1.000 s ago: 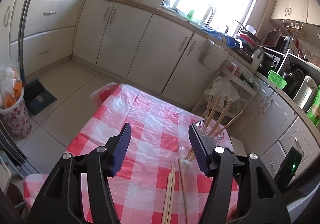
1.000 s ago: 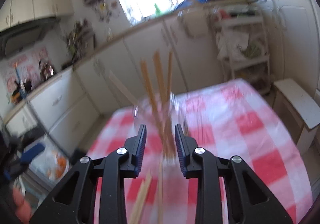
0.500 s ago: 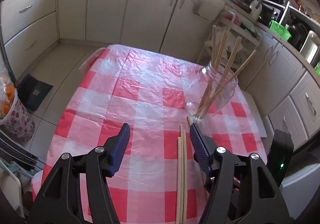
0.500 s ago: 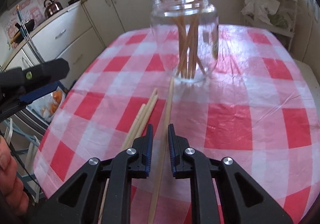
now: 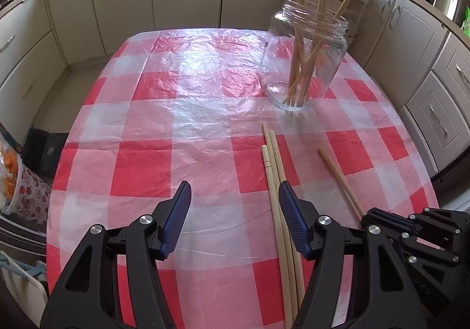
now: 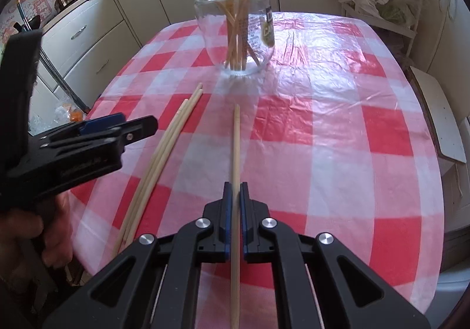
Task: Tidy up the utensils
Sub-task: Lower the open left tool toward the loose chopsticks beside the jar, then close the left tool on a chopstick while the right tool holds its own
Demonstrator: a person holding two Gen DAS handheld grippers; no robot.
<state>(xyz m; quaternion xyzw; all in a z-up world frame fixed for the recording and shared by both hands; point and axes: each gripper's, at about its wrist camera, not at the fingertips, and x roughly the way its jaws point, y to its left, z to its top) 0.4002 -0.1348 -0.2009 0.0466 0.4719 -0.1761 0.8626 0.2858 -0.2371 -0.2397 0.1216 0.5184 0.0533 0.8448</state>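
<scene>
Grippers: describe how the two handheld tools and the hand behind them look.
Both the left gripper and right gripper have black plastic frames with triangular cut-outs, silver screws and ribbed blue pads. A bare hand, no sleeve visible, shows in the right wrist view.

Red-and-white checked tablecloth, pale tan chopsticks, clear jar.

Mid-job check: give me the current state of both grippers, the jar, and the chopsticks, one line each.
Left gripper: open, holding nothing, above the tablecloth.
Right gripper: fingers closed around the single chopstick.
Single chopstick: lying flat, pointing toward the jar.
Three loose chopsticks: lying together flat on the checkered tablecloth.
Glass jar: upright, lidless, holding several chopsticks.
</scene>
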